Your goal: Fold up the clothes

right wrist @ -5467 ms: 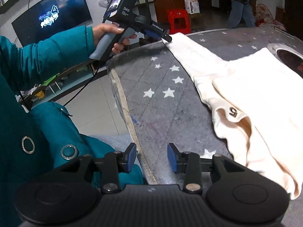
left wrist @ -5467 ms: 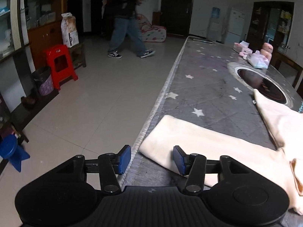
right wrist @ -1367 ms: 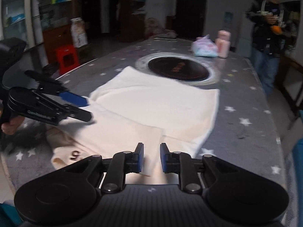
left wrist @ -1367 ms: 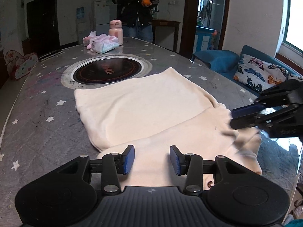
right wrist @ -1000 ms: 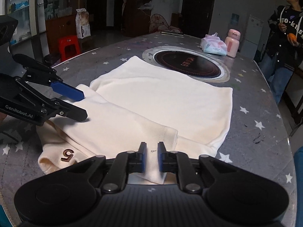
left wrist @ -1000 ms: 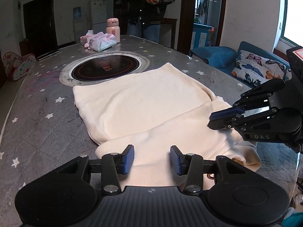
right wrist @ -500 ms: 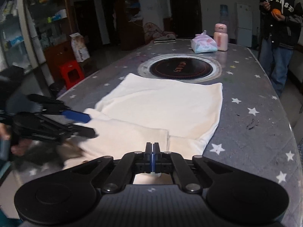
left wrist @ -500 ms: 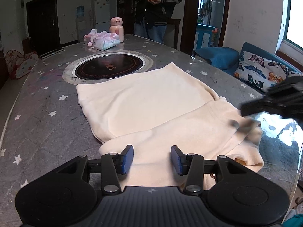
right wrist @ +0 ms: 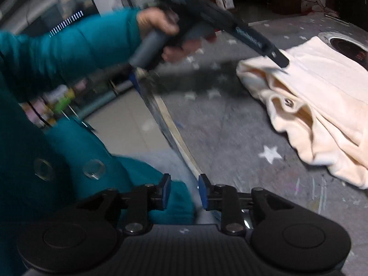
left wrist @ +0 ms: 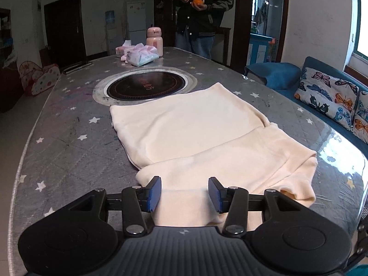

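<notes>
Cream garment lies folded on the starred table. At six o'clock the left gripper gapes above it; the right gripper, just been opening, holds nothing.

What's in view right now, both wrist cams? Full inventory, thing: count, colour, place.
garment: 1, cream, folded on the table's near half
table: 1, grey with white stars, fills the left view
inset cooktop: 1, black with a silver ring, behind the garment
tissue packs: pink and white, far end; count unclear
bottle: 1, pink, beside the tissue packs
bystander: 1, dark jacket, beyond the far end, holding an orange
sofa: 1, blue, butterfly cushions, right of the table
left gripper: black, blue pads, open over the garment's near edge
right gripper: black, blue pads, just opened, nothing between
sleeve: teal, left hand
</notes>
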